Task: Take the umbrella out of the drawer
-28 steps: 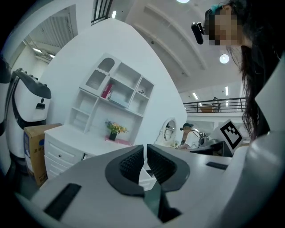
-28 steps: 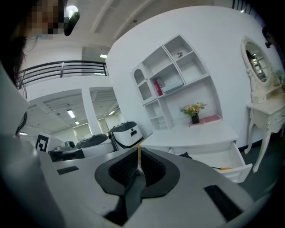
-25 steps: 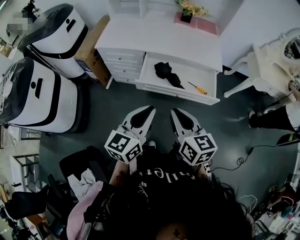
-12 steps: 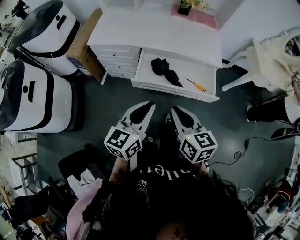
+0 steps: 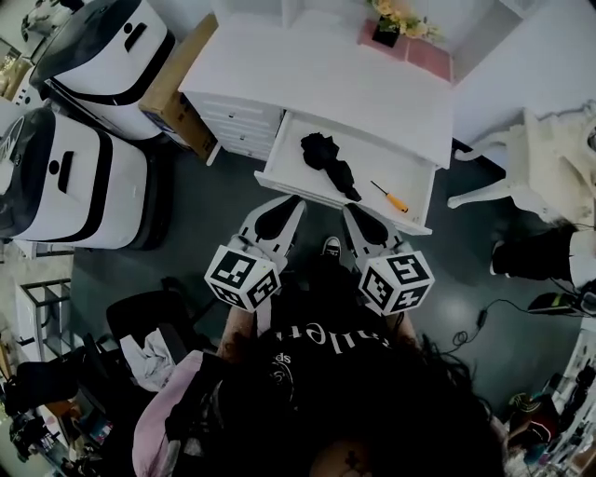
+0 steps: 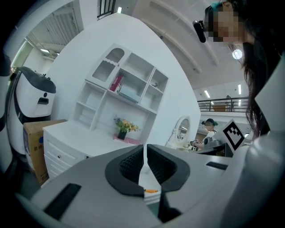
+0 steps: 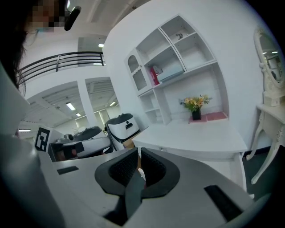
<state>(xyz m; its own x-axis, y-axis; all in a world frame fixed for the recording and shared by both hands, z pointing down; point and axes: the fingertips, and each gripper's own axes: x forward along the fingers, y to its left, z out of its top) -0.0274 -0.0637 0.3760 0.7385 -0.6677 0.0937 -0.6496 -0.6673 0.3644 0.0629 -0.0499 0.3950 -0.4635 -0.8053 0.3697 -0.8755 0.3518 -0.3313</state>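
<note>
A black folded umbrella [image 5: 328,160] lies in the open white drawer [image 5: 282,181] of the white desk [image 5: 326,88]. An orange-handled screwdriver [image 5: 391,197] lies to its right in the same drawer. My left gripper [image 5: 294,201] is shut and empty, its tips just short of the drawer's front edge, below the umbrella. My right gripper [image 5: 351,211] is also shut and empty, beside it, near the drawer front. In the left gripper view the shut left gripper [image 6: 145,153] points level at the desk, with the screwdriver [image 6: 150,190] showing between the pads. In the right gripper view the right gripper [image 7: 139,156] is shut.
Two large white and black machines [image 5: 74,177] [image 5: 102,47] stand left of the desk, with a cardboard box [image 5: 182,88] between them and it. A white chair [image 5: 535,172] stands to the right. A flower pot [image 5: 391,28] sits on the desk top.
Both grippers have moved forward toward the desk together, and their tips now sit close to the drawer's front edge. Both stayed shut. The umbrella has not moved.
</note>
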